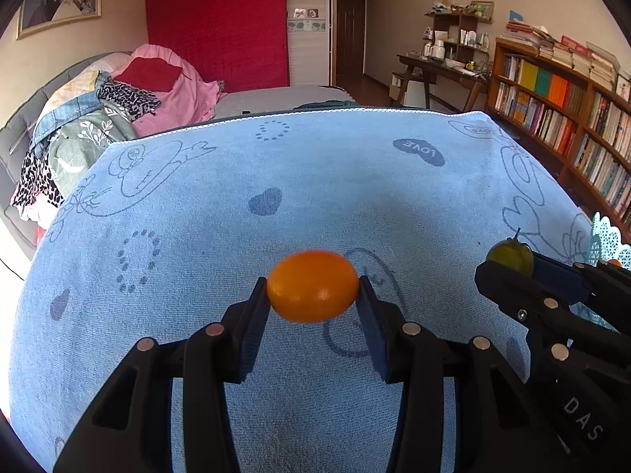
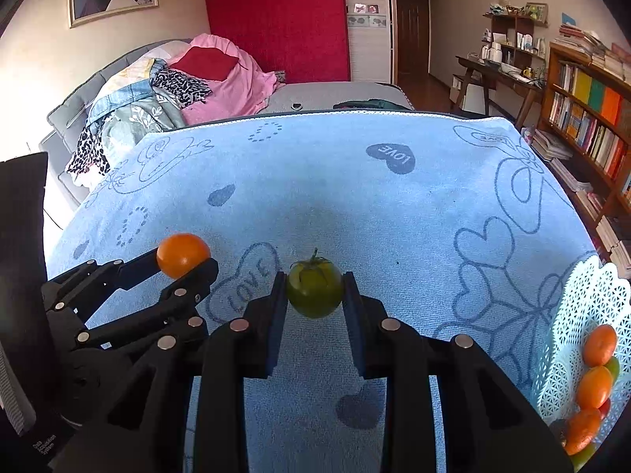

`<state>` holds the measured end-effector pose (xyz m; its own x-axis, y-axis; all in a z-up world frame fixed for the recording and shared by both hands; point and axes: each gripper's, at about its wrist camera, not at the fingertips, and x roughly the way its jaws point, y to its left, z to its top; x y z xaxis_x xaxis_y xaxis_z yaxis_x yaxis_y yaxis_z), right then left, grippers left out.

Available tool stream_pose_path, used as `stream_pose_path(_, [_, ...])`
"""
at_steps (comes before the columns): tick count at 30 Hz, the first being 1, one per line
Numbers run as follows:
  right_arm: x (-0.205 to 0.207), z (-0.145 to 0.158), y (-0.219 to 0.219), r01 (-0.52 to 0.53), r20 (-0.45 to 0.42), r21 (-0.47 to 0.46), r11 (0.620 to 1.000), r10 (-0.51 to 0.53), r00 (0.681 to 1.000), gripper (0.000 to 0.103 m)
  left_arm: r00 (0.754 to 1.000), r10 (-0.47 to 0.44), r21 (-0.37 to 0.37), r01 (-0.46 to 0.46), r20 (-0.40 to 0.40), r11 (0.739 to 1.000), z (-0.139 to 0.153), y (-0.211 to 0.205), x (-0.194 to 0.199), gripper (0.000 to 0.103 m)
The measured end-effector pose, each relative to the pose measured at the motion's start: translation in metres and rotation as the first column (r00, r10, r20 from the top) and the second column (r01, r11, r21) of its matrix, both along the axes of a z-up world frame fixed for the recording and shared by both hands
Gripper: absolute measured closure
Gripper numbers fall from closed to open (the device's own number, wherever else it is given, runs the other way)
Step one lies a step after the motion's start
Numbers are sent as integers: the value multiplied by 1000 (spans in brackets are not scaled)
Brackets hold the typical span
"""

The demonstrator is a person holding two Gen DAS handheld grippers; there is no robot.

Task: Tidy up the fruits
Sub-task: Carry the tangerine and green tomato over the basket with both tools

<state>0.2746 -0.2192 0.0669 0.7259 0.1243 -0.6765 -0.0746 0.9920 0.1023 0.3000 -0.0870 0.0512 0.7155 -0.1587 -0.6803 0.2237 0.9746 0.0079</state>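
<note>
Blue towel (image 1: 315, 181) surface, both grippers loaded above it.
Left gripper (image 1: 313, 287) clamps an orange fruit (image 1: 312, 286); right gripper (image 2: 314, 289) clamps a green fruit (image 2: 314, 288). White lace basket (image 2: 587, 299) with more fruit sits right; bookshelf (image 1: 560, 106) beyond.

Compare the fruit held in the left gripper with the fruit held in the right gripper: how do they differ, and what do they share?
The orange fruit is bright orange; the green fruit is dull green. The orange fruit is oval and lies sideways with no stem showing; the green fruit is rounder and carries a stem with a leafy cap on top. Both are small and glossy, each clamped between fingertips, one in the left gripper, one in the right gripper, above the blue towel.
</note>
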Motion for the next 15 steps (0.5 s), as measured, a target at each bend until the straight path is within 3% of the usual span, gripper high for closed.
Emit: stream_pose_path(15, [-41, 22, -23, 54, 40, 26, 998, -55, 998, 74, 998, -62, -10, 62, 24, 998, 9, -19, -22, 58])
